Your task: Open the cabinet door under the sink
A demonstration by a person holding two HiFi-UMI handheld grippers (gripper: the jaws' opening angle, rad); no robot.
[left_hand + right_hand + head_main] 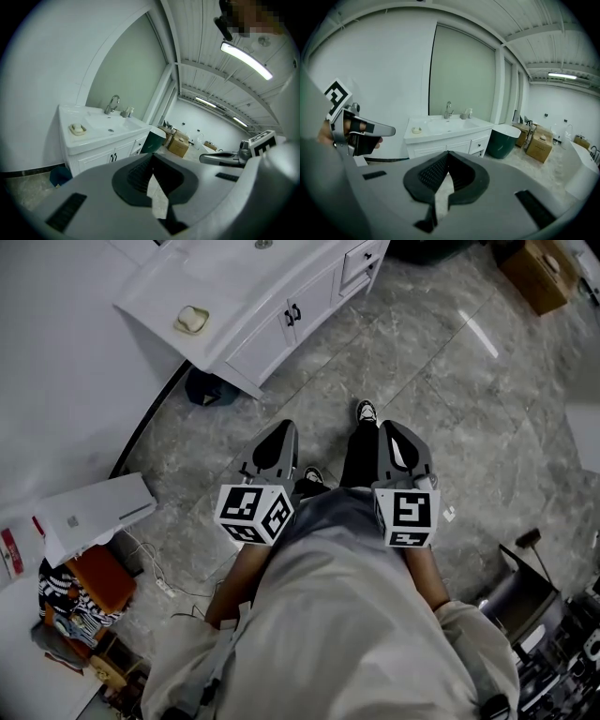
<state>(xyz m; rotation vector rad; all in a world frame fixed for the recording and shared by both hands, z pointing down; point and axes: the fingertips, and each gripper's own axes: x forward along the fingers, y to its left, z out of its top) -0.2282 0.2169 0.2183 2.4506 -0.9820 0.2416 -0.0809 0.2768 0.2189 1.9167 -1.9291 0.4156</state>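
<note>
standing well back from the white vanity. cabinet door [270,337] under the sink [445,124] is shut, up-left in the head view, with dark handles [293,313] at the centre seam. left gripper [280,434] and right gripper [390,432] are at the waist, fingers clenched on nothing. door likely light, rigid, side-hinged, with a slick face. pinch a slim handle and pull along the arc.
</note>
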